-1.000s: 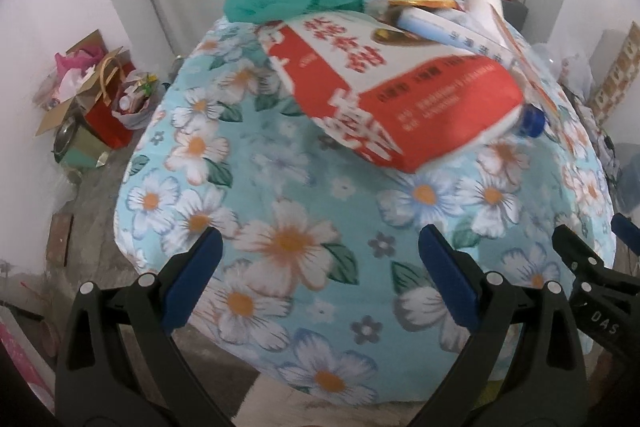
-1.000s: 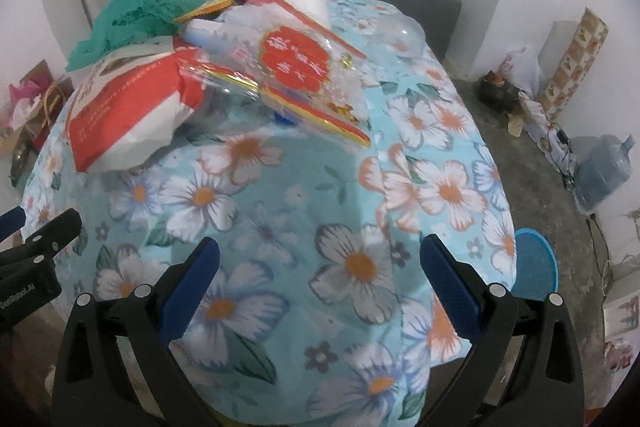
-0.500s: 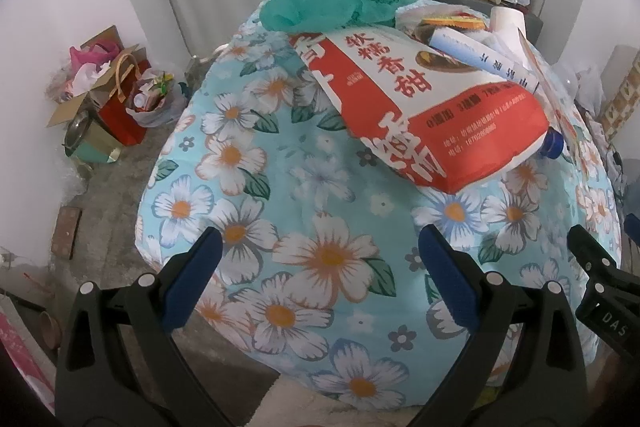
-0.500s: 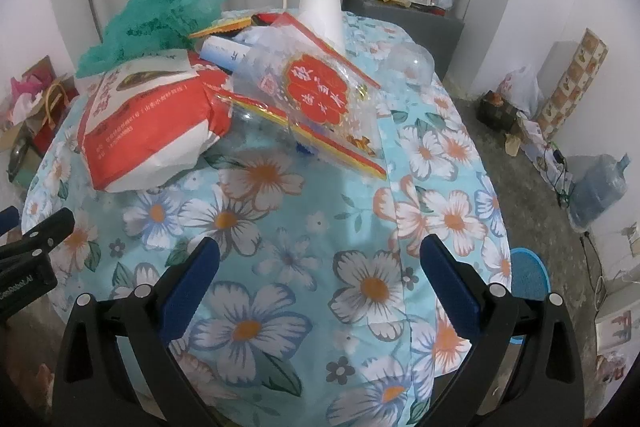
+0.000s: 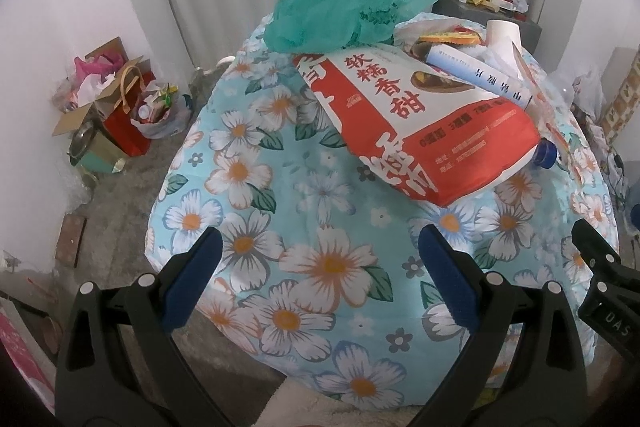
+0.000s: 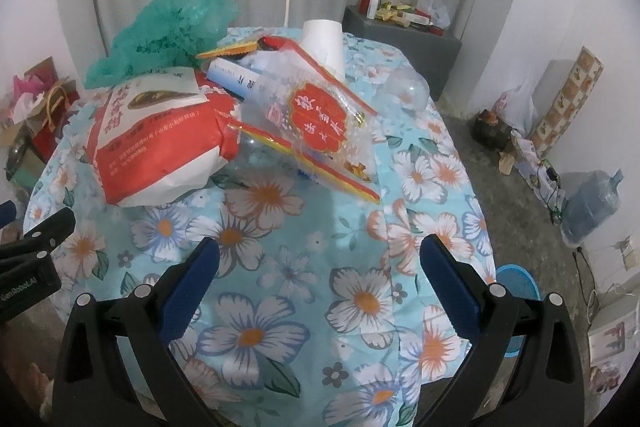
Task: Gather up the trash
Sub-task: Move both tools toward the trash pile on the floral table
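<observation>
Both grippers are spread wide with nothing between the blue pads, hovering over the near edge of the table. Left gripper [image 5: 320, 275] and right gripper [image 6: 320, 279] sit side by side, each one poking into the edge of the other's view.

The trash is all heaped at the far middle of the floral tablecloth [image 6: 288, 267], well apart from the fingers. Hard to sort, since it overlaps a lot: one big red-and-white bag [image 5: 420, 115] on top, one green plastic bag [image 5: 352, 3] behind it, one clear wrapper with a red label [image 6: 320, 119], one white paper roll [image 6: 324, 39] half hidden at the back. A clear bottle is mostly buried; only its blue cap [image 5: 546, 153] sticks out in the left view.
</observation>
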Demonstrator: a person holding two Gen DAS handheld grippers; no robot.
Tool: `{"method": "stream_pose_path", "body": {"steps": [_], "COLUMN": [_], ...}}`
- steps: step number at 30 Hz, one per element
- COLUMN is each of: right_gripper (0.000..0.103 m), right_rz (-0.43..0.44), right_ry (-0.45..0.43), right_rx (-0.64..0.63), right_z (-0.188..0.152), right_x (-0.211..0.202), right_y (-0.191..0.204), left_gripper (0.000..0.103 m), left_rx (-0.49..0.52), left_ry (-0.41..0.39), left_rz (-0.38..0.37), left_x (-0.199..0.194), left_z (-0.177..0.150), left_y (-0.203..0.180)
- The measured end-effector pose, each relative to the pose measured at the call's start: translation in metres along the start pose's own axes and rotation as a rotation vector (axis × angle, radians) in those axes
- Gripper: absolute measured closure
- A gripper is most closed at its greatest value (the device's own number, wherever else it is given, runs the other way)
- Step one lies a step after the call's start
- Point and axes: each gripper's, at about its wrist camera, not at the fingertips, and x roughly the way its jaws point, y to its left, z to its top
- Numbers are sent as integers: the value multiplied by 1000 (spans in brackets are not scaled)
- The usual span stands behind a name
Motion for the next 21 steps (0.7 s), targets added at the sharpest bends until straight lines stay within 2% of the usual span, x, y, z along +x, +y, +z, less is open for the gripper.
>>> {"method": "stream_pose_path", "body": {"steps": [21], "right_gripper": [5], "right_rz": [-15], "right_ry": [-44], "right_rx": [18], "right_z": [10], "right_x": [-12], "right_y": [-14], "left_gripper": [9], "left_rx": [27], "left_ry": [-49], "left_rz": [18], "left_x": [-17], "left_z": [13], "left_y": [-14]}}
